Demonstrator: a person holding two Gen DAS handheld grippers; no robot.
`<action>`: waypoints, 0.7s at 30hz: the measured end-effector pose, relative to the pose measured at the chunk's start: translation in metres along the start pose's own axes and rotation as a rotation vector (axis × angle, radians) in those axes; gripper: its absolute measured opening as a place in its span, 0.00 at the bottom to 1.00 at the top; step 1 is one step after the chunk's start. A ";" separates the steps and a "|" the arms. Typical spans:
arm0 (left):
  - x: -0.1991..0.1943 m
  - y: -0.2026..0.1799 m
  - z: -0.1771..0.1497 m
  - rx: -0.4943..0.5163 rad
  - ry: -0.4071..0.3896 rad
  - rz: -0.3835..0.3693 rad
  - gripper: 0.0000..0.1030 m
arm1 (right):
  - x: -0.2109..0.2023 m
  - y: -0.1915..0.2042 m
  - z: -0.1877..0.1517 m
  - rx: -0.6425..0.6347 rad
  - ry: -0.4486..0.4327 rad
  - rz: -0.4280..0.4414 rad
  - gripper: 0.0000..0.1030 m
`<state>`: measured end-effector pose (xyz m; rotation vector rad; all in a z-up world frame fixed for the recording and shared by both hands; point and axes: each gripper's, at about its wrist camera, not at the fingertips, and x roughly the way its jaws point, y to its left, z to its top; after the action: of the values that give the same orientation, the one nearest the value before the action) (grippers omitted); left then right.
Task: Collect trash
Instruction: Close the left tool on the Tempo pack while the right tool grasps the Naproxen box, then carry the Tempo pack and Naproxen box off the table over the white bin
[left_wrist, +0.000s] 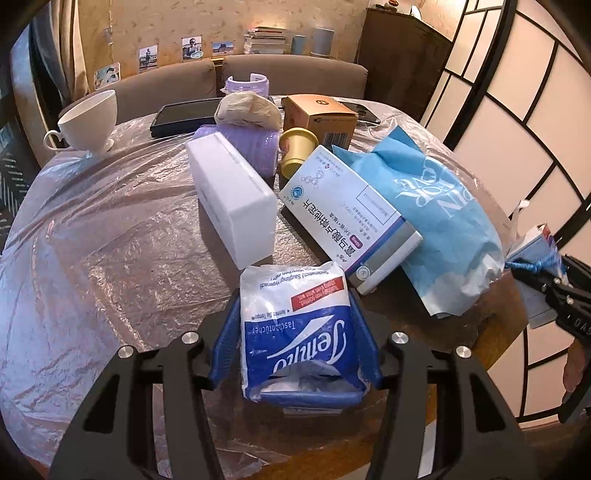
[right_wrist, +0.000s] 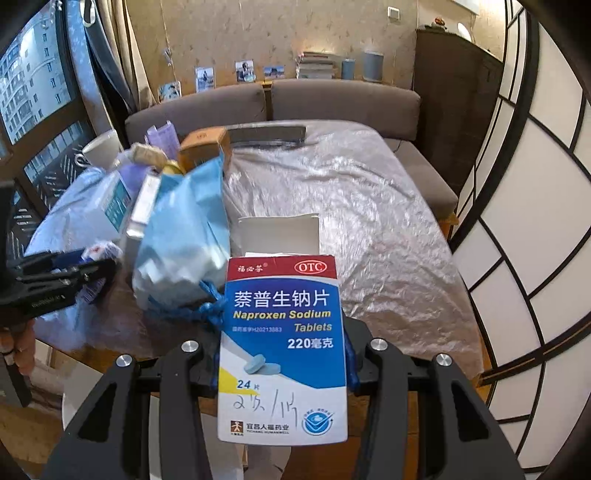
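Left wrist view: tissue pack (left_wrist: 295, 328) sits between the blue pads of the left tongs (left_wrist: 295, 332), long axis running straight away from the wrist, open end nearest it; pads press both sides, so gripped. Right wrist view: tablet box (right_wrist: 282, 347) stands clamped in the right tongs (right_wrist: 282, 354), long axis also along the fingers, top flap open at the far end. Both items are already in hand, low over the near edge of the worktop (left_wrist: 110, 229). Beyond the left tongs: white foam block (left_wrist: 232, 199), a medicine box (left_wrist: 351, 218) leaning on a blue bag (left_wrist: 436, 221). No bin visible in either view; drop-off direction cannot be told.
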<state>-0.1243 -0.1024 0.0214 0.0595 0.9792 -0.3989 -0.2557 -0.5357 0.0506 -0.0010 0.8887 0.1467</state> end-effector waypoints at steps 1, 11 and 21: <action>-0.001 0.000 -0.001 0.000 0.001 -0.002 0.54 | 0.000 0.002 0.001 -0.010 -0.003 -0.006 0.44; -0.003 0.006 -0.006 -0.003 -0.006 -0.006 0.54 | 0.018 0.009 -0.019 -0.025 0.054 -0.049 0.44; -0.001 0.012 -0.007 -0.001 -0.002 -0.004 0.54 | 0.014 0.012 -0.019 -0.062 0.048 -0.098 0.44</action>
<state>-0.1265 -0.0895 0.0166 0.0556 0.9777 -0.4023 -0.2627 -0.5236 0.0283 -0.1063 0.9297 0.0825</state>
